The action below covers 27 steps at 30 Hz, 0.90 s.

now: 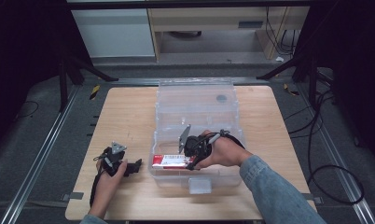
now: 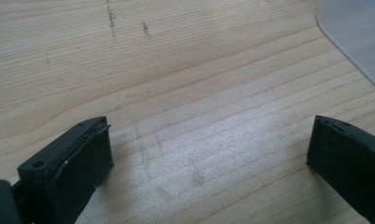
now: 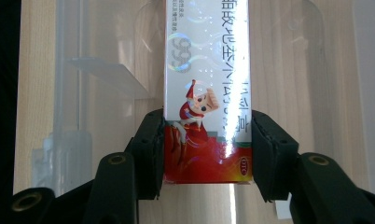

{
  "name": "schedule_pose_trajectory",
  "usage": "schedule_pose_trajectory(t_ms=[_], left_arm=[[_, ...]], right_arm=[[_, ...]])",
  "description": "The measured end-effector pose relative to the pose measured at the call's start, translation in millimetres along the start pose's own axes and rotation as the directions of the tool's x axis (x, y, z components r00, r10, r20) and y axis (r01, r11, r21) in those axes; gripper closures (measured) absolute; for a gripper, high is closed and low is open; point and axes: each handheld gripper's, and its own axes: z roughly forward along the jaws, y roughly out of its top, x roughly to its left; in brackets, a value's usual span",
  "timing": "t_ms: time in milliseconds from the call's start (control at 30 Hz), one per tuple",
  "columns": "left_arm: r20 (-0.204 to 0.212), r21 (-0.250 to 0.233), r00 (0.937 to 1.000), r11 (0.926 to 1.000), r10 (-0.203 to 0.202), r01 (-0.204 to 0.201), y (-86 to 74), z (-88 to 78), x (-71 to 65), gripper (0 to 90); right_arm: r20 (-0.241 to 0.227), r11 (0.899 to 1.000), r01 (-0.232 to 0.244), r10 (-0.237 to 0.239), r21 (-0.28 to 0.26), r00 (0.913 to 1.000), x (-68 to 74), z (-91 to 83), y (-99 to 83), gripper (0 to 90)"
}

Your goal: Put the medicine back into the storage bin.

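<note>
A red and white carton with a cartoon figure and printed characters lies inside the clear plastic box. My right gripper reaches into the box from the right and is shut on the carton's end. In the right gripper view the carton runs away between the pads of the right gripper, which press on both its sides. My left gripper rests on the wooden table left of the box, open; in its own view the left gripper has only bare wood between its jaws.
The clear box's lid lies open behind it toward the table's far edge. A corner of the clear box shows at the top right of the left gripper view. Black frame legs and cables flank the table.
</note>
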Motion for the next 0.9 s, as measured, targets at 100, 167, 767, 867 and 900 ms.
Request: schedule_pose_trajectory(t_ms=[100,167,767,867,900], left_arm=[[0.0,0.0,1.0,1.0,0.0,0.0,0.0,0.1,0.0,0.0],[0.0,0.0,1.0,1.0,0.001,-0.001,0.0,0.0,0.0,0.0],[0.001,0.0,1.0,1.0,0.001,-0.001,0.1,0.1,0.0,0.0],[0.001,0.0,1.0,1.0,0.001,-0.001,0.2,0.2,0.0,0.0],[0.002,0.0,1.0,1.0,0.002,-0.002,0.2,0.3,0.0,0.0]], right_arm=[[-0.003,1.0,0.002,-0.002,0.004,1.0,-0.4,3.0,0.3,51.3],[-0.003,1.0,-0.003,0.003,0.01,1.0,-0.7,4.1,0.1,51.3],[0.006,0.999,0.009,-0.009,0.032,0.9999,-3.2,13.9,0.2,51.1],[0.008,0.999,0.012,-0.012,0.042,0.9999,-3.8,16.5,0.2,51.1],[0.006,0.999,0.008,-0.009,0.046,0.9999,-4.1,18.0,0.3,51.1]])
